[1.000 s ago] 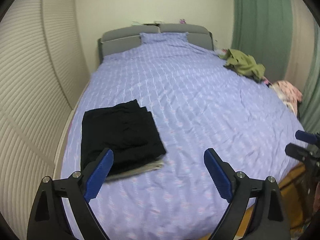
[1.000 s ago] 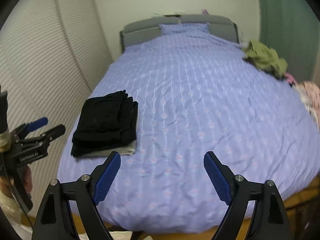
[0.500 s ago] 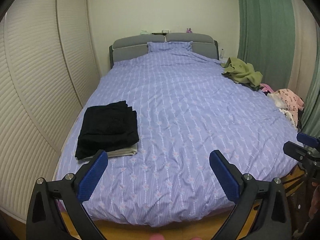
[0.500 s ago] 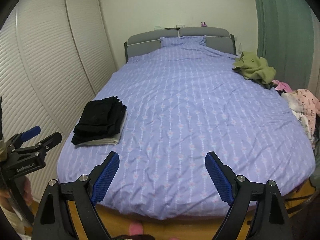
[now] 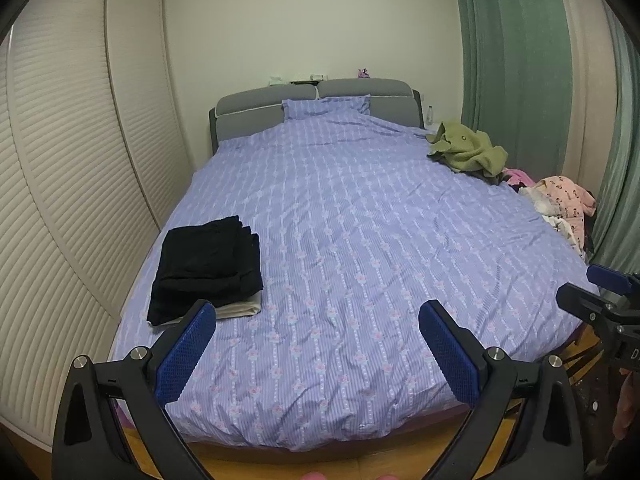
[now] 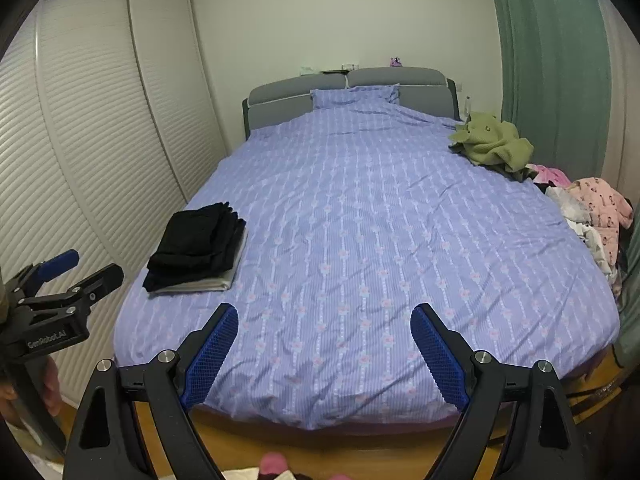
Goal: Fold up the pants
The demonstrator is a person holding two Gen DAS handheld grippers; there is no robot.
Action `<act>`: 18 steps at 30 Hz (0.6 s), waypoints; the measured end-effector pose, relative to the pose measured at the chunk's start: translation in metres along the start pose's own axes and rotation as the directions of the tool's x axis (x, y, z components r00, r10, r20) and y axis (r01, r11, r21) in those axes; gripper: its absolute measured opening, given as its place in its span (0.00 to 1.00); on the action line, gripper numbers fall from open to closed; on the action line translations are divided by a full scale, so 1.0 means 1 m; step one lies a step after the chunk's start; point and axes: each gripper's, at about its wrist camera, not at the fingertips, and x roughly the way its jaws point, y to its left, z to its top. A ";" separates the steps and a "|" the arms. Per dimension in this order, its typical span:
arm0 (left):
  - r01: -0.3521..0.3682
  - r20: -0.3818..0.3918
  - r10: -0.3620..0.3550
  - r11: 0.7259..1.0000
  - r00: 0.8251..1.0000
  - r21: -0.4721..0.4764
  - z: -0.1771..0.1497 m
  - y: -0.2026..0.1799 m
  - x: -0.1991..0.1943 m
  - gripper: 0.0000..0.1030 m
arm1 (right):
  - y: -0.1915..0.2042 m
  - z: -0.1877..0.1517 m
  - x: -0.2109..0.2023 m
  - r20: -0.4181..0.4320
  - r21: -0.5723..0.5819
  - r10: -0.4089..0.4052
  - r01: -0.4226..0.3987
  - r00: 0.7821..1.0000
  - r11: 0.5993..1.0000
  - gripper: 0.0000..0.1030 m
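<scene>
The folded black pants (image 5: 206,266) are seen lying on top of a pale folded cloth (image 5: 240,309) at the near left corner of the bed (image 5: 360,240), close to the shuttered wardrobe doors (image 5: 60,180). The same stack (image 6: 198,246) is seen from the right wrist view, well apart from both tools. The left gripper (image 5: 318,344) is held wide open with nothing between its blue pads, its jaws having just been opened further over bare bedcover. The right gripper (image 6: 324,346) is likewise held open and empty, above the foot of the bed. Further clothes are heaped at the far right edge: an olive green garment (image 5: 466,148) and a pink patterned garment (image 5: 566,196), with other pieces partly hidden beneath them.

The black pants are judged to be soft, light and limp, so any fold would be expected to sag or slip open if lifted by one point only. The stack is best taken by pinching through all layers at a folded edge or at two corners, one per gripper, so that the layers are kept together. The cloth is not fragile, but thin edges lying flat on the cover may be hard to catch without the bedcover being pinched as well. Whether another pair of pants lies in the heap at the right cannot be told
</scene>
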 end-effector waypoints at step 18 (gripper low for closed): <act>-0.003 0.016 0.003 1.000 1.000 -0.014 -0.003 0.003 -0.009 1.00 | 0.003 -0.002 -0.006 0.003 -0.004 0.005 -0.005 1.000 1.000 0.87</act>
